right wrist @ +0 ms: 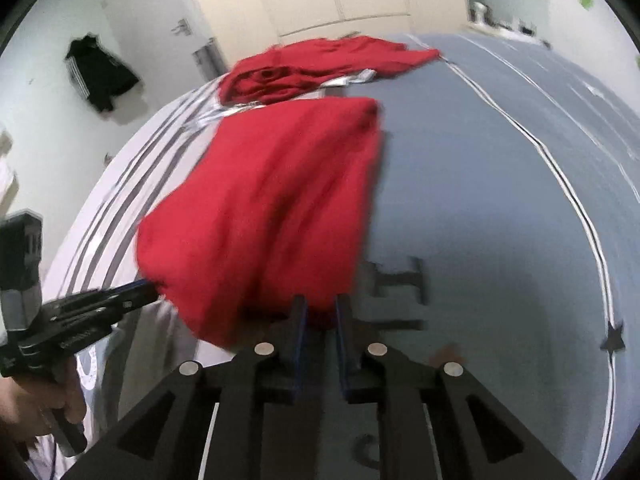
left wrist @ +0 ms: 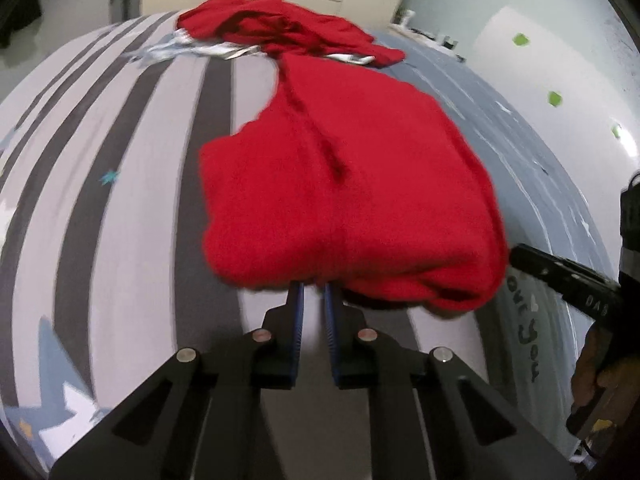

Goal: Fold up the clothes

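A red garment [left wrist: 344, 184] lies spread on the bed, its near edge lifted off the cover. My left gripper [left wrist: 314, 290] is shut on the near left part of that edge. My right gripper [right wrist: 322, 304] is shut on the near right part of the same garment [right wrist: 272, 200]. Each gripper shows in the other's view: the right gripper [left wrist: 516, 254] at the garment's right corner, the left gripper [right wrist: 150, 286] at its left corner. The fingertips are hidden under red cloth. Both views are motion-blurred.
A second red garment [left wrist: 280, 24] with a striped white edge lies crumpled at the far end of the bed [left wrist: 120, 200], also in the right wrist view [right wrist: 320, 68]. The cover is striped grey-white on the left, blue-grey on the right. A black jacket [right wrist: 100, 72] hangs on the wall.
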A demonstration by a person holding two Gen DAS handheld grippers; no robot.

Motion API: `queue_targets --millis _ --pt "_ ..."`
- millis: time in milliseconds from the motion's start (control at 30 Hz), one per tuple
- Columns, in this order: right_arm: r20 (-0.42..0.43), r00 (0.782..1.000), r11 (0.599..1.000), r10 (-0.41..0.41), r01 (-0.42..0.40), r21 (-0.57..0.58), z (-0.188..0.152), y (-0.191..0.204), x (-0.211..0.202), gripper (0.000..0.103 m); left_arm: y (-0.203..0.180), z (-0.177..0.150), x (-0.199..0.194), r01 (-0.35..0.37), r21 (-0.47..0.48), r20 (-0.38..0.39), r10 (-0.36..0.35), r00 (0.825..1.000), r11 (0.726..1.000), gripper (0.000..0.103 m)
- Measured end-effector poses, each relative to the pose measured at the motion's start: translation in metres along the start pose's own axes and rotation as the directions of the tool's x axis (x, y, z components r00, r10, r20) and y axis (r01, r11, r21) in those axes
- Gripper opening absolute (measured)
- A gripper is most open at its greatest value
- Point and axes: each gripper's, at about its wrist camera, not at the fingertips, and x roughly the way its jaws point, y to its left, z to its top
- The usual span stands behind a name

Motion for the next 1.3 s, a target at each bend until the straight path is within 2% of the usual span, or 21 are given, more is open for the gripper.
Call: queue_targets --millis 67,133,233,333,467,567,600,700,833,967,1067,1200,1267,1300 --pt "0.004 1.0 0.999 -0.021 0.021 0.036 0.002 -0.012 -0.004 0.012 0.005 0.002 -0.014 0.004 -0.018 0.025 -0.004 1.0 1.0 0.009" --pt "0.031 0.999 1.0 -0.017 0.016 0.021 0.01 -0.008 -0.009 0.012 0.007 0.007 -0.027 0.016 -0.031 0.06 -0.014 0.998 0.999 0.009" --pt "0.101 0.994 0.999 0.045 -0.043 -0.019 0.031 0.014 -0.013 0.012 -0.001 0.025 -0.035 0.058 -0.028 0.111 -0.054 0.992 0.998 0.009" --pt "0.132 0.987 0.995 0.097 -0.091 -0.05 0.05 0.038 -0.004 0.012 -0.023 0.052 -0.025 0.077 0.032 0.145 -0.081 0.986 0.997 0.009" --pt "0.141 0.986 0.993 0.095 -0.084 -0.084 0.069 0.061 0.024 0.013 -0.04 0.081 0.008 0.043 0.074 0.119 -0.052 0.992 0.996 0.009" --pt "0.111 0.992 0.996 0.053 -0.045 -0.08 0.069 0.058 0.052 0.013 -0.029 0.082 0.04 -0.032 0.066 0.06 0.028 0.998 0.997 0.008" --pt "0.1 0.994 0.997 0.048 -0.042 -0.061 0.065 0.049 0.059 0.013 -0.022 0.079 0.044 -0.037 0.055 0.055 0.034 0.998 0.998 0.007" --pt "0.081 0.995 0.999 0.053 -0.053 0.002 0.054 0.022 0.073 0.015 -0.005 0.074 0.039 -0.034 0.006 0.062 0.033 0.998 0.999 0.005" --pt "0.106 0.993 0.997 0.059 -0.063 0.034 0.057 0.013 0.053 0.015 -0.002 0.088 0.033 -0.01 -0.008 0.094 0.011 0.996 1.0 0.005" --pt "0.179 0.983 0.999 0.039 -0.043 0.02 0.08 0.015 0.036 0.022 -0.009 0.109 0.032 0.021 0.008 0.132 -0.021 0.991 1.0 0.005" --pt "0.188 0.981 0.999 0.043 -0.047 0.015 0.104 0.014 0.051 0.022 -0.014 0.128 0.037 0.032 0.031 0.153 -0.036 0.988 0.999 0.005" --pt "0.172 0.985 0.999 -0.006 0.013 -0.037 0.128 0.02 0.084 0.022 -0.02 0.152 0.074 -0.019 0.078 0.109 0.01 0.994 0.997 0.005" --pt "0.152 0.988 0.998 -0.028 0.036 -0.052 0.13 0.018 0.102 0.022 -0.011 0.154 0.097 -0.088 0.078 0.064 0.083 0.994 0.993 0.005" --pt "0.147 0.989 0.998 -0.034 0.042 -0.054 0.129 0.015 0.108 0.023 -0.005 0.153 0.102 -0.091 0.065 0.055 0.088 0.995 0.994 0.005"
